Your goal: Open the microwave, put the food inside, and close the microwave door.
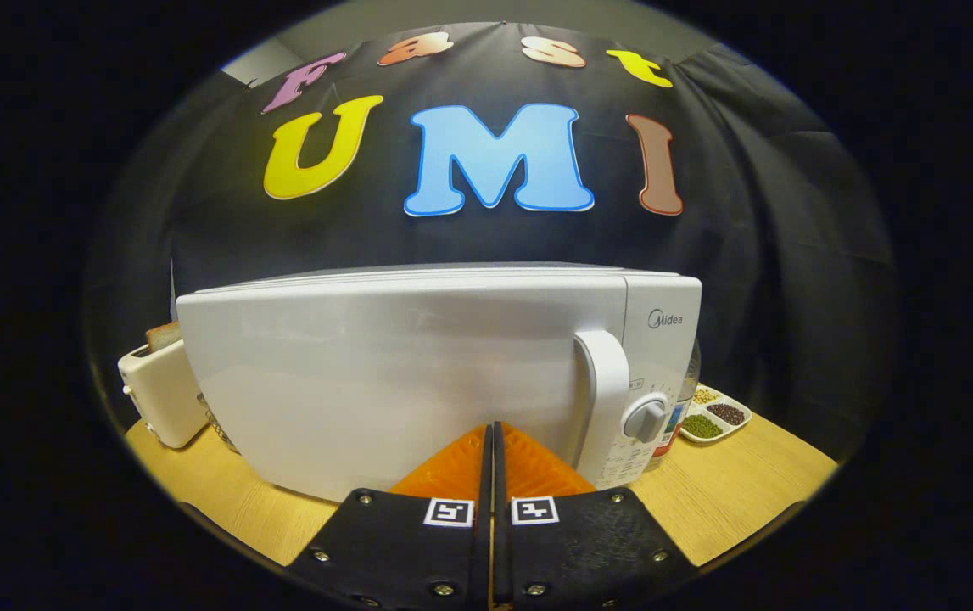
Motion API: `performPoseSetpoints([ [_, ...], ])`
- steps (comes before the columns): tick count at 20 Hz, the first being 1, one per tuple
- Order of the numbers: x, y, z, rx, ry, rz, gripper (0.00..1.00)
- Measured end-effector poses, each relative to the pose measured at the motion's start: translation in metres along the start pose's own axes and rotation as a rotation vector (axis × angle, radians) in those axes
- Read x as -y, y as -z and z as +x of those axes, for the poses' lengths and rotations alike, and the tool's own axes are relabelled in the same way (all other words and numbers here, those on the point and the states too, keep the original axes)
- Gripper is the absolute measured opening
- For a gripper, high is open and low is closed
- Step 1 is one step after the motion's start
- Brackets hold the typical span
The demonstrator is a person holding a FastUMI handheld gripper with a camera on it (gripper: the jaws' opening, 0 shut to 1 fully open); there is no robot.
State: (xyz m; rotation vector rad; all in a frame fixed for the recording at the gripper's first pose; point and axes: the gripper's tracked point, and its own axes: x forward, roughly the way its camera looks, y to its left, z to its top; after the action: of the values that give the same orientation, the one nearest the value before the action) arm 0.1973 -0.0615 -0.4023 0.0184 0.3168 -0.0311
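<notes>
The hand-held gripper (492,431) is clenched, its fingers pressed together with nothing between them, tips close to the lower front of the microwave (418,373). The microwave stands on the table (732,501) with its door shut; the handle (606,382) and a dial (644,417) sit to the right. Behind it, partly hidden, are a toaster (159,386) with bread (165,336), a bottle (683,399), and a tray of beans (715,416).

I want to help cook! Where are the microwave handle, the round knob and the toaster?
microwave handle (606,383): gripper view, middle of its upright bar.
round knob (644,418): gripper view, its front face.
toaster (165,393): gripper view, its side wall.
</notes>
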Motion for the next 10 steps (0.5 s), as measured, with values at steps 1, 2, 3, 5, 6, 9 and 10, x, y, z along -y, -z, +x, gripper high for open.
performPoseSetpoints([
  [1,-0.001,-0.003,-0.011,0.004,-0.012,-0.006,0.02],
  [2,-0.002,-0.006,-0.022,0.008,-0.023,-0.007,0.02],
  [3,-0.003,-0.011,-0.037,0.012,-0.036,-0.006,0.02],
  [5,-0.005,-0.031,-0.069,0.039,-0.068,0.024,0.02],
  [6,-0.006,-0.044,-0.086,0.055,-0.080,0.038,0.02],
  [9,-0.009,-0.095,-0.135,0.103,-0.117,0.061,0.02],
  [10,-0.009,-0.114,-0.151,0.125,-0.124,0.060,0.02],
])
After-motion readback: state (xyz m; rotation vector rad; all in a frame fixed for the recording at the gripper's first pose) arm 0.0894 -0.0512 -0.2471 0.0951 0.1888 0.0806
